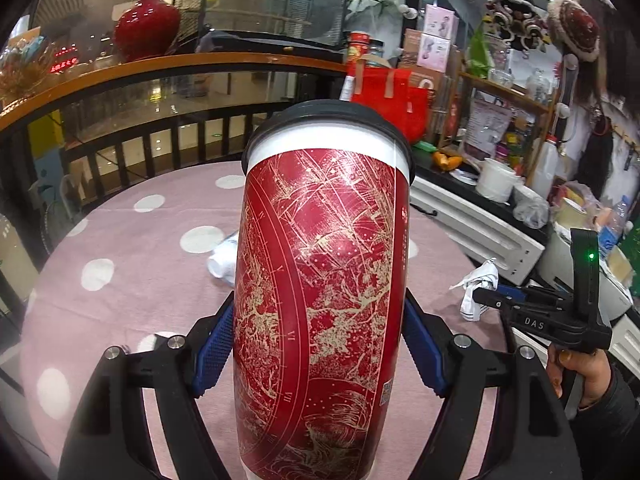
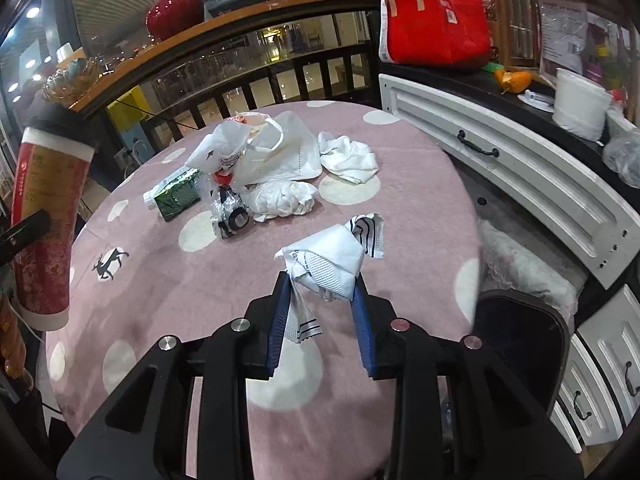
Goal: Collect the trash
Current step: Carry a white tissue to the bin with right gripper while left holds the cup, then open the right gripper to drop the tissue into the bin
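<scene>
Left claw (image 1: 320, 344) clamps upright red paper cup (image 1: 320, 280) | right claw (image 2: 320, 300) pinches crumpled white wrapper (image 2: 332, 256) above pink table (image 2: 160, 280)

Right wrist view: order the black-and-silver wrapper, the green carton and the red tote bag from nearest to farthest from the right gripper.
From the right gripper, shut on the crumpled wrapper:
1. Black-and-silver wrapper, mid-table, ahead left.
2. Green carton, farther left beside it.
3. Red tote bag, off the table on the dark counter, back right.
</scene>
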### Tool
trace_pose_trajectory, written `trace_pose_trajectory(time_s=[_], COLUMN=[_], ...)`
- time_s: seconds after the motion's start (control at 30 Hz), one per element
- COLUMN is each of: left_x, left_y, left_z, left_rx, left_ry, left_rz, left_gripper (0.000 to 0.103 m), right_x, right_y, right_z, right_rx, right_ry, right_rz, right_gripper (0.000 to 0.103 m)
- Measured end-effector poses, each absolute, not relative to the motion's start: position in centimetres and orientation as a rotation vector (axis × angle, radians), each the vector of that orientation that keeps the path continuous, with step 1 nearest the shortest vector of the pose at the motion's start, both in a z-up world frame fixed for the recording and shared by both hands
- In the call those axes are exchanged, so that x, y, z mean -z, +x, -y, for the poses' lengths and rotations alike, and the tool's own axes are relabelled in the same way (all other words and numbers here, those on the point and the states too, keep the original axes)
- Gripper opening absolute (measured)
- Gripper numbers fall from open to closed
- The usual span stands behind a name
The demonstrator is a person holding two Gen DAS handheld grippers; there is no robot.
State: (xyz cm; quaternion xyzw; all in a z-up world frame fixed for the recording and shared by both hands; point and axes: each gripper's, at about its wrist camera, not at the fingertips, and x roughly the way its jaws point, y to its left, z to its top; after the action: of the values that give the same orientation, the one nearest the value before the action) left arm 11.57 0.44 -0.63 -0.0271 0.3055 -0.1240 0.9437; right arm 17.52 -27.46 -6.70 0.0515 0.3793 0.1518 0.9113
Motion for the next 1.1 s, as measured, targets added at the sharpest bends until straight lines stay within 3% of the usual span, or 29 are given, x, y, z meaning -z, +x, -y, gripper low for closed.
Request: trace_pose_trajectory(time_s=[0.5,1.1], left_x=[0.3,2.5], left_y=[8.4,7.8], left_z=[10.4,21.5], left_rx=[0.519,0.694], left_ry=[-0.019,0.077], left_rz=[-0.625,-0.686], left_gripper=[0.075,0.075], right_x=[8.3,25.2], right_y=[9.1,14.3], right_z=[39.7,44.2], right_rx=[-0.023,0.153], right_ry=[0.142,0.096], right_rz=[-0.769,-1.104], right_gripper=[0.031,0.032])
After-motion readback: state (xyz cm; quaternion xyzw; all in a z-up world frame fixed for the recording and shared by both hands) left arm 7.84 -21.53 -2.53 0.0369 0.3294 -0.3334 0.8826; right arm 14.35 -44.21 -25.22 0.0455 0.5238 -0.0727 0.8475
